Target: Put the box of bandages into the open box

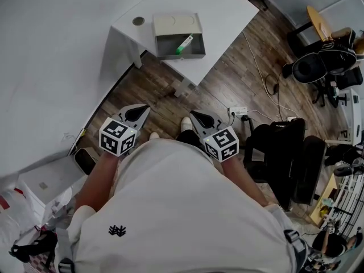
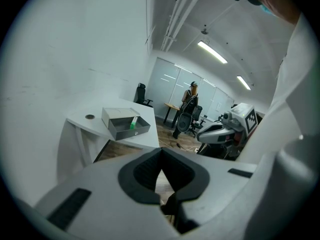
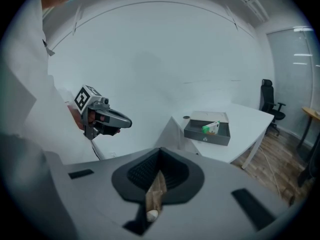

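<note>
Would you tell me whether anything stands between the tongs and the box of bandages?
Nothing visible: only floor separates the left tongs and right tongs from the table, where the box of bandages sits in the open box.

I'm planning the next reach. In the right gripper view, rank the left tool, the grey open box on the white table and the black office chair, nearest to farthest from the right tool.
1. The left tool, close by at the left.
2. The grey open box, right of centre on the white table.
3. The black office chair, far right, beyond the table.
</note>
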The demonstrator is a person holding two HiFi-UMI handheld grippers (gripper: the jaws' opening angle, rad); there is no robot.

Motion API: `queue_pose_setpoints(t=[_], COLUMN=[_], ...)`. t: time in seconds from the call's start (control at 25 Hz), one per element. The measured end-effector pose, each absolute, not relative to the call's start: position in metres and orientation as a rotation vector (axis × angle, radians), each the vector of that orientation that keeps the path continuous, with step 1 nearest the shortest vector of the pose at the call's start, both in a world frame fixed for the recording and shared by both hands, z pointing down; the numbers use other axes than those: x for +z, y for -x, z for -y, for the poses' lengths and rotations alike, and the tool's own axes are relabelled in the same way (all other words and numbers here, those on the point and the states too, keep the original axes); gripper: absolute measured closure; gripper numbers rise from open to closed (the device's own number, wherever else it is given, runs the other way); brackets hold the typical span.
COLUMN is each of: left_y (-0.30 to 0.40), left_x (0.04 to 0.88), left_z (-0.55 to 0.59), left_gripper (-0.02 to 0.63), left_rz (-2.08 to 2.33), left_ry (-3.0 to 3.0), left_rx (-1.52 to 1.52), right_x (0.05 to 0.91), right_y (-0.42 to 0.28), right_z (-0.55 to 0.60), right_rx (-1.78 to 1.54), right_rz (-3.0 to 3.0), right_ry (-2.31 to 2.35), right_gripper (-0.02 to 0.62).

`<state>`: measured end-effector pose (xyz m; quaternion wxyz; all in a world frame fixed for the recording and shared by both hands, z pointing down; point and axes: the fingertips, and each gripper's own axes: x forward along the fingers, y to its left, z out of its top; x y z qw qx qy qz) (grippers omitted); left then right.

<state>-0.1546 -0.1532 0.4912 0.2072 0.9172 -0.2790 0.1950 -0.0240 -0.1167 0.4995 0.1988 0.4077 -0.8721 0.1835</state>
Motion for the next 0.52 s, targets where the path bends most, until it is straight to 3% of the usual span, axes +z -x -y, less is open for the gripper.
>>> queue_pose_setpoints(t=[0.52], left_y=[0.076], left_x=[0.494], left_z=[0.210], left_gripper=[0.600], left_rz=[0.858], left_ry=[-2.534], left_rx=[0.607], right_x=[0.499], right_y=[-0.061], right_z=[0.160], right_rx=[0.512], right_rz=[2.442], right_ry=[-1.173], right_gripper=[0.589])
